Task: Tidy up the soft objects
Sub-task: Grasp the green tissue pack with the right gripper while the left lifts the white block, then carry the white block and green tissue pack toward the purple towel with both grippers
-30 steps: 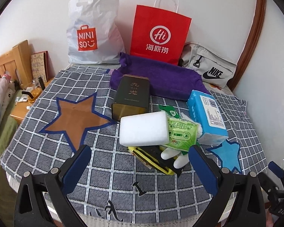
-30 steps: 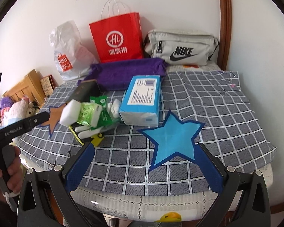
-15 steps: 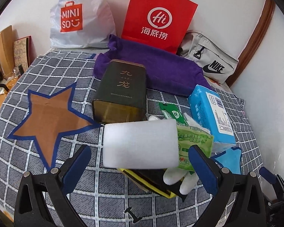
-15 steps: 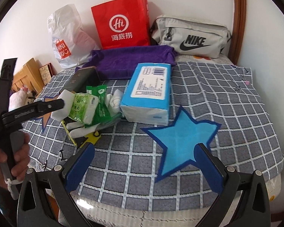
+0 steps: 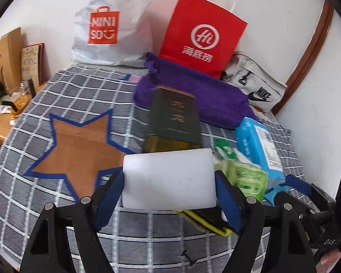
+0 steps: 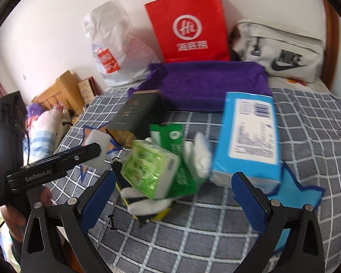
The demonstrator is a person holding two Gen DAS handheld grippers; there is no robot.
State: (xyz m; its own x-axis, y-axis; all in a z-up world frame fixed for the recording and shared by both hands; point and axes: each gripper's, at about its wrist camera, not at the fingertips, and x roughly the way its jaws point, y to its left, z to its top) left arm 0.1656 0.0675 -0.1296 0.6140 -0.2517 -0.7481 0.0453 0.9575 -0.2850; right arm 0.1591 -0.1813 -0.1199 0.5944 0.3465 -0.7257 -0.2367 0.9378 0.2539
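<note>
A white sponge block (image 5: 169,178) sits between the blue pads of my left gripper (image 5: 169,188), which press on its two sides. In the right wrist view the sponge (image 6: 97,148) sits at the tip of the left gripper. My right gripper (image 6: 174,195) is open and empty, just short of a green tissue pack (image 6: 149,167), a white glove (image 6: 147,203) and a blue tissue pack (image 6: 250,134). The green pack (image 5: 245,177) and blue pack (image 5: 258,145) also show in the left wrist view. A purple towel (image 6: 206,79) lies behind.
A dark tin box (image 5: 175,119) lies behind the sponge. A yellow-black item (image 5: 206,220) lies under the pile. An orange star (image 5: 79,152) and a blue star (image 6: 295,188) mark the checked cloth. A red bag (image 5: 200,34), a white bag (image 5: 106,27) and a grey Nike bag (image 6: 282,52) line the wall.
My left gripper moved forward and closed its pads around the white sponge. My right gripper moved closer to the green tissue pack and glove, still open.
</note>
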